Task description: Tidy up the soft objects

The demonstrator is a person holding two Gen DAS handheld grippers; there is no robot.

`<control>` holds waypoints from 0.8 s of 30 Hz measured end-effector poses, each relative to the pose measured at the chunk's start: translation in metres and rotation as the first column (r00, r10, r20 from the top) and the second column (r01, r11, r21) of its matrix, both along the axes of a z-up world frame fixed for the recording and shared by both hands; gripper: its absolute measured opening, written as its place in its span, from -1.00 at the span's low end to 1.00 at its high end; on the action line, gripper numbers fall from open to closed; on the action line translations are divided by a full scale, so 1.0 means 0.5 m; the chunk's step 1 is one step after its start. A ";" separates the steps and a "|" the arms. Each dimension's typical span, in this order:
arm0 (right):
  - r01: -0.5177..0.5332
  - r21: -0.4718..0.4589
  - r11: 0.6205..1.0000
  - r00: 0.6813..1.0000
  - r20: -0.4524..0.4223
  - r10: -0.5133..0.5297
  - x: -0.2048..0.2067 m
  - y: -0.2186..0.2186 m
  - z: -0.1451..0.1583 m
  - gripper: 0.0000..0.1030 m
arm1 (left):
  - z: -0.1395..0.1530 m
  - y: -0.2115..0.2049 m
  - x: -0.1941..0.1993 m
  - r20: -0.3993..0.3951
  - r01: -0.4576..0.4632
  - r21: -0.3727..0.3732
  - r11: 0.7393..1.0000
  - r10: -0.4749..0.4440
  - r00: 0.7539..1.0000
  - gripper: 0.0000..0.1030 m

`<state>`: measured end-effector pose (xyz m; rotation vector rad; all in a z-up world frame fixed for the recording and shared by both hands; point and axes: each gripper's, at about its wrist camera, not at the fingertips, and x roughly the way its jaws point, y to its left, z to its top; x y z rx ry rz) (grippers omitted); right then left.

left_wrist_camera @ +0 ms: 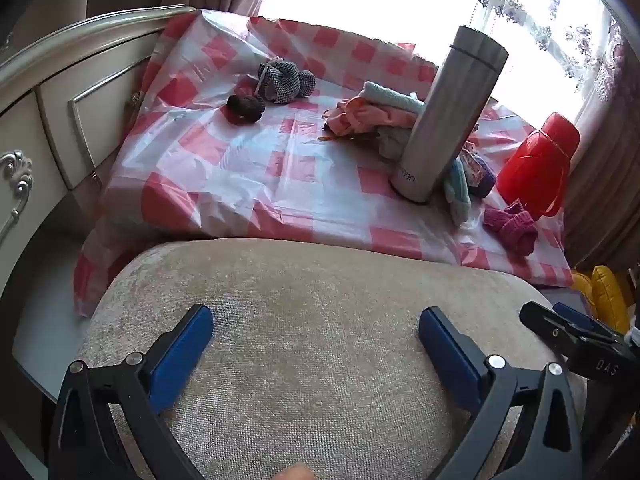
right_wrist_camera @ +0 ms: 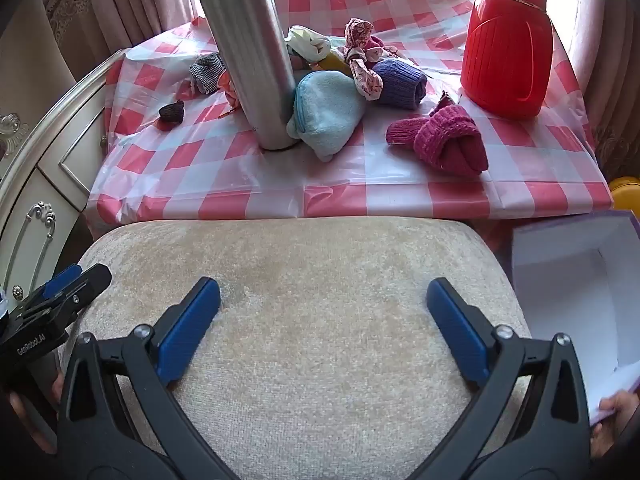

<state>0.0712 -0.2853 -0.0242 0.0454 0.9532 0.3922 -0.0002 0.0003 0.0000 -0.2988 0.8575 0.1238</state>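
Note:
Soft things lie on a red-and-white checked cloth (left_wrist_camera: 248, 176): a checked grey cloth toy (left_wrist_camera: 282, 80), a dark brown roll (left_wrist_camera: 245, 107), a pink and pale pile (left_wrist_camera: 372, 114), a magenta knit sock bundle (right_wrist_camera: 440, 140), a light blue cloth (right_wrist_camera: 328, 114), a purple sock roll (right_wrist_camera: 400, 84) and a floral rag (right_wrist_camera: 362, 58). My left gripper (left_wrist_camera: 316, 332) is open and empty above a beige cushion (left_wrist_camera: 312, 320). My right gripper (right_wrist_camera: 323, 304) is open and empty above the same cushion (right_wrist_camera: 304, 280). An open white box (right_wrist_camera: 576, 288) stands at the right.
A tall steel flask (right_wrist_camera: 250, 52) stands among the soft things, a red plastic jug (right_wrist_camera: 506, 44) at the far right. A cream drawer cabinet (left_wrist_camera: 52, 120) borders the left. A yellow object (left_wrist_camera: 608, 292) sits beyond the cushion's right edge.

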 end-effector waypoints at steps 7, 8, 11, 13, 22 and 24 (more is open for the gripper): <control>0.000 -0.003 1.000 1.000 0.001 0.000 0.000 0.000 0.000 1.00 | 0.000 -0.002 0.003 -0.009 -0.001 0.014 1.000 0.001 1.000 1.00; 0.000 -0.003 1.000 1.000 0.001 0.000 0.000 0.000 0.000 1.00 | 0.000 -0.002 0.004 -0.012 0.000 0.018 1.000 0.001 1.000 1.00; 0.000 -0.002 1.000 1.000 0.001 0.000 0.000 0.000 0.001 1.00 | -0.003 -0.007 0.013 -0.013 -0.005 0.024 1.000 0.005 1.000 1.00; 0.000 -0.004 1.000 1.000 0.001 0.000 0.000 0.000 0.001 1.00 | -0.006 -0.001 0.002 0.000 -0.010 0.020 1.000 0.010 1.000 1.00; 0.000 -0.003 1.000 1.000 0.001 0.000 0.000 0.000 0.000 1.00 | -0.004 -0.005 -0.003 0.008 -0.019 0.037 0.999 0.019 1.000 1.00; 0.000 -0.004 1.000 1.000 0.002 0.000 0.000 0.000 0.000 1.00 | -0.003 -0.005 -0.003 0.008 -0.020 0.038 0.999 0.020 1.000 1.00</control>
